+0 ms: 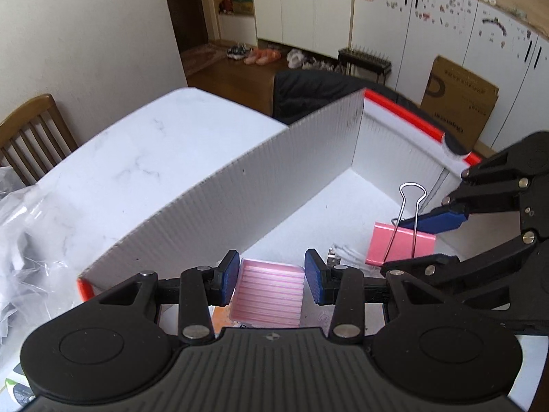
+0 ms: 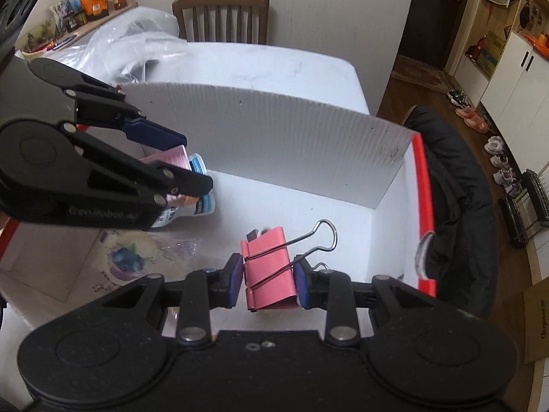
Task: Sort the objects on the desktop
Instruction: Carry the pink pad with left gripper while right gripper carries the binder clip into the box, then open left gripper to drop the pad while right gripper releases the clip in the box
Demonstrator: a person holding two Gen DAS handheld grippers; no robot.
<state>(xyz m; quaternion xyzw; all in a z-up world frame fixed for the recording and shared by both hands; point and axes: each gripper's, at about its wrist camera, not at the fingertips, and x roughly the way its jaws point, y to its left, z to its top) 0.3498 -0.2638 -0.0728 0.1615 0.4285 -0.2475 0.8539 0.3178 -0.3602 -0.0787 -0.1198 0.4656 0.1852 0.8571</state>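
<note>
Both loads hang over the box (image 1: 240, 185). Left gripper (image 1: 271, 274) clamped on the pink case (image 1: 269, 295); right gripper (image 2: 266, 276) clamped on the binder clip (image 2: 269, 267), farther right, body running away from the jaws.

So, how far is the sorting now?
Some packets already lie in the white box. In hand: the left gripper holds a pink case, the right gripper a pink binder clip, both over the box. Neither is released yet.

Pink binder clip (image 2: 269, 267), wire handles splayed, held over white corrugated box (image 2: 291, 130). Pink ribbed plastic case (image 1: 269, 297) tilted above box floor, near left wall.
</note>
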